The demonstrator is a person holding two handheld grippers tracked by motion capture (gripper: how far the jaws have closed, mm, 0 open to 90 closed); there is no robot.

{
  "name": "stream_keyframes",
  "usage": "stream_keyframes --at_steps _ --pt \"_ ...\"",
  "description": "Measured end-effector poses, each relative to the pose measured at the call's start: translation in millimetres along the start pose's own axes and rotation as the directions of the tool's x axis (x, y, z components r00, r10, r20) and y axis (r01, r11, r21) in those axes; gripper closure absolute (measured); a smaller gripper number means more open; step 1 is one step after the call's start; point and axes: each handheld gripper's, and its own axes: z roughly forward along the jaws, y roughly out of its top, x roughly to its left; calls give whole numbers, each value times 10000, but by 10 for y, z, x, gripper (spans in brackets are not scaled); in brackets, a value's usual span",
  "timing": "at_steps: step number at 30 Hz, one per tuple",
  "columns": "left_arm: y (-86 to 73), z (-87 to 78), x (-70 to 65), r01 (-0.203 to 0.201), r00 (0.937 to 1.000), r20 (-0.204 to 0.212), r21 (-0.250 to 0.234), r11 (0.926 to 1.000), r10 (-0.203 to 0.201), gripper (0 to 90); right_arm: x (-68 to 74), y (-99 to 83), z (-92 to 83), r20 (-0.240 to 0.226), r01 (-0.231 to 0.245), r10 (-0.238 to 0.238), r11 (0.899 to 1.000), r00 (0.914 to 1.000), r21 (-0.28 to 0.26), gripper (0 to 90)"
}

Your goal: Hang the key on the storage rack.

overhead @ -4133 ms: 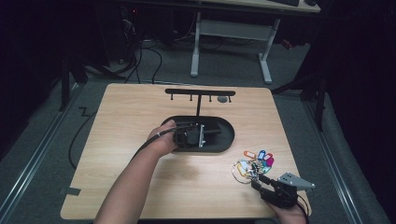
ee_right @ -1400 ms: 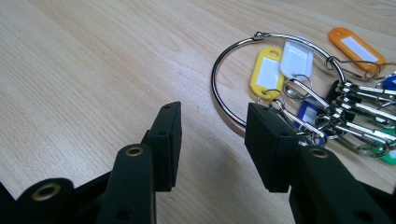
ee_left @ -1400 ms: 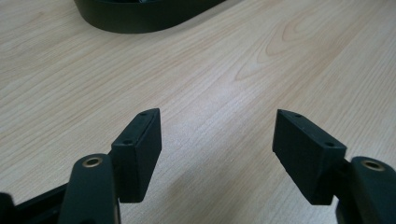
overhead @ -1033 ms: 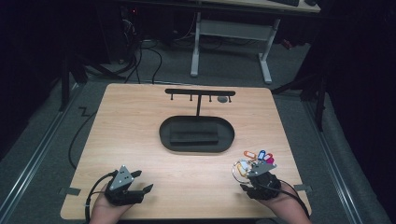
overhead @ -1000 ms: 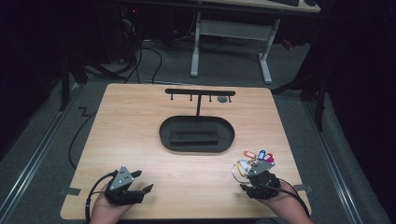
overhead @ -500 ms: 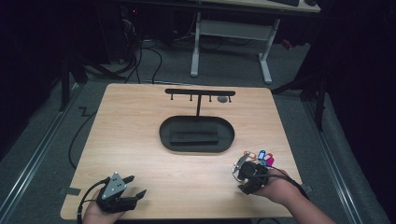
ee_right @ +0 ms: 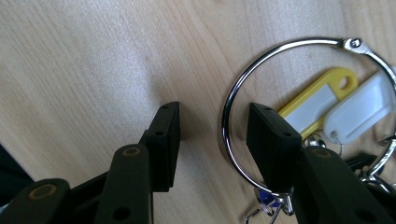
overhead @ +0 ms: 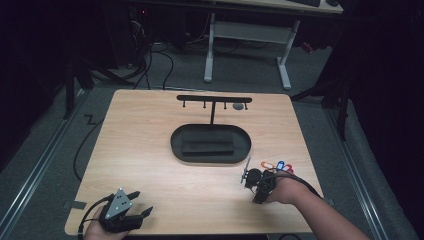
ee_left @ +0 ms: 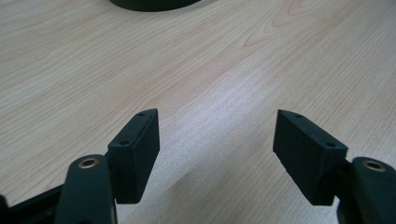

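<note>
Now the right gripper (ee_right: 212, 121) has come down and tipped over the key ring (ee_right: 299, 116) near the table's (overhead: 150, 130) front right corner. A second ago it hovered beside the bunch. Its jaws stand a narrow way apart, one pad outside the steel loop and one inside it, so the wire runs between them, not yet pinched. A yellow tag (ee_right: 317, 95) and a white tag (ee_right: 359, 114) lie just beyond. From above, the coloured tags (overhead: 275, 165) fan out past the right hand (overhead: 280, 190).

The left gripper (ee_left: 217, 149) has drawn back to the front left corner and rests there, jaws wide over bare wood, holding nothing.

Likely the ring is about to be gripped, perhaps for the hook rack (overhead: 214, 100) behind the black tray (overhead: 175, 145).
</note>
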Motion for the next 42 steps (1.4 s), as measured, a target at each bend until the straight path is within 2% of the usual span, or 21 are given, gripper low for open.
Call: stream_keyframes --at_steps 2,4,7,8,13,20,23,25,26,27,28,29,32,37,38,39,42 --pt "-5 7 5 -8 10000 -31 34 10000 8 323 -48 -7 0 -268 75 -71 9999 9996 131 568" --pt "-4 13 8 -6 10000 -73 80 10000 6 322 -70 -6 -5 -181 238 -232 9992 9996 311 598" --pt "-1 13 9 -12 10000 -77 88 10000 13 322 -71 -12 -3 -68 315 -313 9991 9995 281 631" --pt "3 19 9 -7 10000 -66 110 9999 8 322 -73 -17 -5 2 348 -348 9990 9994 263 696" --pt "11 28 11 36 9999 -97 78 10000 -35 317 -25 -17 -10 75 431 -432 9988 9990 215 840" --pt "15 10 8 49 9999 -91 11 10000 -48 317 33 8 -11 348 572 -585 9977 9977 371 871" --pt "13 8 8 43 10000 -81 22 10000 -43 317 90 23 -11 801 949 -986 9943 9919 486 871" --pt "13 9 10 52 10000 -70 15 10000 -52 317 109 26 -23 809 957 -1000 9939 9917 546 871" --pt "12 10 13 60 10000 -72 15 10000 -60 317 120 23 -51 844 961 -994 9945 9915 421 872" --pt "11 14 17 85 9999 -70 26 10000 -85 317 122 5 -166 880 862 -860 9963 9924 15 872" --pt "11 14 17 85 9999 -70 26 10000 -85 317 122 5 -166 880 862 -860 9963 9924 15 872" --pt "10 17 16 47 10000 -51 77 10000 -47 317 118 -19 -293 1010 835 -816 9964 9915 -153 872" --pt "15 24 11 41 10000 -38 56 10000 -40 317 116 -56 -471 1387 698 -623 9963 9884 -499 874" --pt "28 34 1 -22 10000 23 60 10000 21 317 105 -132 -780 2159 521 -320 9947 9759 -885 878" --pt "28 34 1 -22 10000 23 60 10000 21 317 105 -132 -780 2159 521 -320 9947 9759 -885 878" --pt "30 41 -4 -30 10000 49 43 10000 30 317 109 -157 -875 2410 543 -307 9943 9700 -922 880" --pt "34 44 -4 -17 10000 64 31 10000 17 316 110 -189 -992 2596 481 -199 9935 9655 -1028 881"
